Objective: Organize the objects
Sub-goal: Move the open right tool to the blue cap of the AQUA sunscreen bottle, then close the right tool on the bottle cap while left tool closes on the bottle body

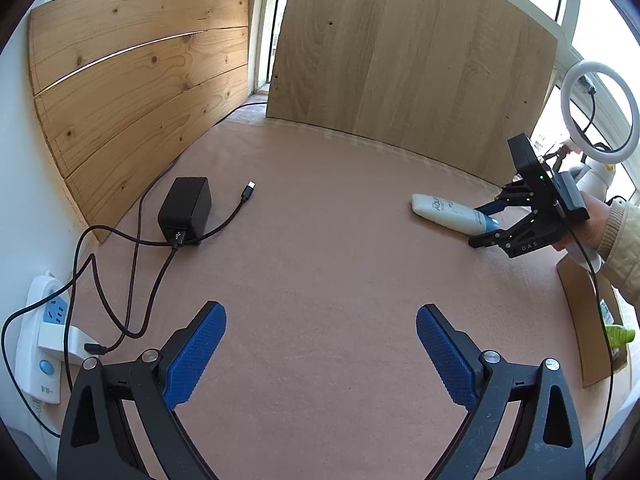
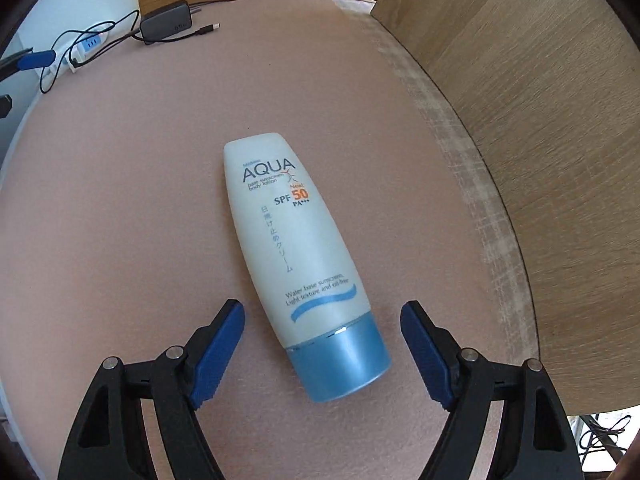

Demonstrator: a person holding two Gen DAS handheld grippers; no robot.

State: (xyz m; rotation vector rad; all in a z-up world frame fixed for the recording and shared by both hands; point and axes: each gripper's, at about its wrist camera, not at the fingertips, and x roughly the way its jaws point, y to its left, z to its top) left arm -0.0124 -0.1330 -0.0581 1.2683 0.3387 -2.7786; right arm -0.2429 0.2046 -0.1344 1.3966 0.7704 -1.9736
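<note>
A white AQUA sunscreen tube [image 2: 294,248] with a blue cap [image 2: 340,364] lies flat on the pink table mat [image 2: 120,220]. My right gripper [image 2: 322,344] is open, its blue pads either side of the cap end, not touching it. In the left wrist view the tube [image 1: 452,212] lies at the right with the right gripper [image 1: 486,226] around its cap. My left gripper [image 1: 320,344] is open and empty over the bare mat. A black charger [image 1: 185,210] with its cable [image 1: 236,212] lies at the left.
A white power strip [image 1: 40,344] sits at the left edge. Wooden boards [image 1: 400,64] stand along the back and left. A cardboard box [image 1: 588,320] with a green item is at the right edge. A ring light [image 1: 596,112] stands behind the right gripper.
</note>
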